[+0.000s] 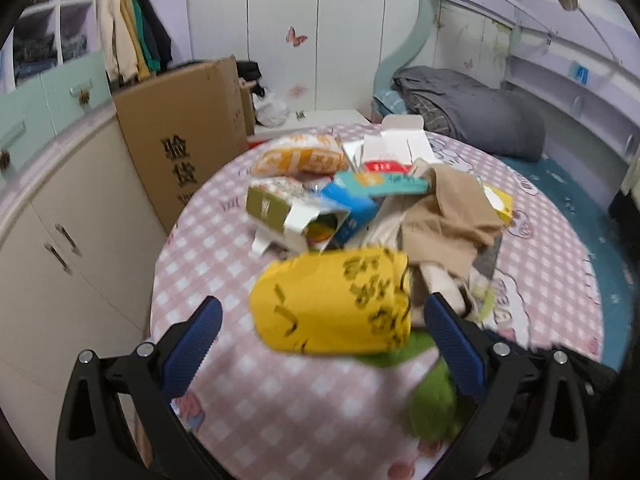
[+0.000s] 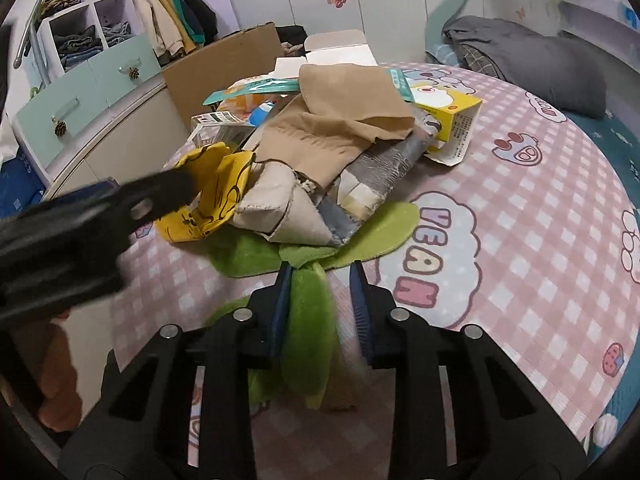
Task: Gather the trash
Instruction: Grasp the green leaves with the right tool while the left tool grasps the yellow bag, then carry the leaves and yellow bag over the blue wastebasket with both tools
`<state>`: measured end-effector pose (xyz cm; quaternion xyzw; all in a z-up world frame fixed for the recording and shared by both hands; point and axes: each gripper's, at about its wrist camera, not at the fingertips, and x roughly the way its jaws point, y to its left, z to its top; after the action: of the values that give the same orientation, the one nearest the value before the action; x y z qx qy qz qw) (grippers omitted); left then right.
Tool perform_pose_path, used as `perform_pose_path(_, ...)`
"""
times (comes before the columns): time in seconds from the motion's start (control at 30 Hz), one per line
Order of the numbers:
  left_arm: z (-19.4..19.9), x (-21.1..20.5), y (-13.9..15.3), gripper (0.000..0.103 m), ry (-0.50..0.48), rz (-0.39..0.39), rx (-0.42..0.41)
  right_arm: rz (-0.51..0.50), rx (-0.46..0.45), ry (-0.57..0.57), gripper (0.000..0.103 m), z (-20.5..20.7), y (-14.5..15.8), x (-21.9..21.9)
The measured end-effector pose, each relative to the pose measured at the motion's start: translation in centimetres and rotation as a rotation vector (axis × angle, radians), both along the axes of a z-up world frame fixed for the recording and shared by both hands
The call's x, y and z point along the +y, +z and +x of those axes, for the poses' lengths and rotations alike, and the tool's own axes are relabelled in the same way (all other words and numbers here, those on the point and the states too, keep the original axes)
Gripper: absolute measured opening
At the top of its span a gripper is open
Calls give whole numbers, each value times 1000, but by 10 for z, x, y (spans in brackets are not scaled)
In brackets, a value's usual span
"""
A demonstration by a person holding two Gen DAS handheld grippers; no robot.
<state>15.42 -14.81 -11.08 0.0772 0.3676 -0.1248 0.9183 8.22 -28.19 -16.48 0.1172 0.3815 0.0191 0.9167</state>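
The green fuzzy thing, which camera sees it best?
The right wrist view. There the green fuzzy cloth runs up between the right gripper fingers and spreads out under the pile. The left wrist view shows only a blurry green patch behind the yellow packet, partly hidden by a gripper finger.

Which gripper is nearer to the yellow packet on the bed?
Left. The left gripper is open with the yellow packet between its fingers. The right gripper sits off to the side, its fingers around green fabric.
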Motion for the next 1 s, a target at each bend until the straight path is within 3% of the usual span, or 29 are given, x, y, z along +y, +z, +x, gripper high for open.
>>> perform_pose_path(0.07, 6, -6, -5, 98, 24, 43, 2, 7, -2, 0, 21, -4, 0, -2)
perform_pose_path(0.13, 6, 0, -10, 89, 20, 7, 23, 19, -5, 3, 18, -9, 0, -6)
perform_pose_path(0.27, 8, 21, -20, 50, -7, -98, 124, 35, -15, -4, 13, -14, 0, -5)
perform_pose_path(0.33, 6, 26, -22, 38, -16, -116, 141, 37, -27, -5, 12, -19, 2, -4)
perform_pose_path(0.4, 1, 33, -23, 15, -15, -136, 144, 40, -45, -9, 10, -23, 7, -2)
perform_pose_path(0.57, -10, 52, -14, 3, 1, -192, 112, 51, -125, -26, 9, -37, 32, -4)
perform_pose_path(0.87, -38, 80, 14, 3, -36, -283, 41, 48, -250, 23, 8, -48, 86, 16)
perform_pose_path(1.0, -45, 112, 27, 3, -14, -342, 8, 63, -279, 87, 8, -41, 102, 38)
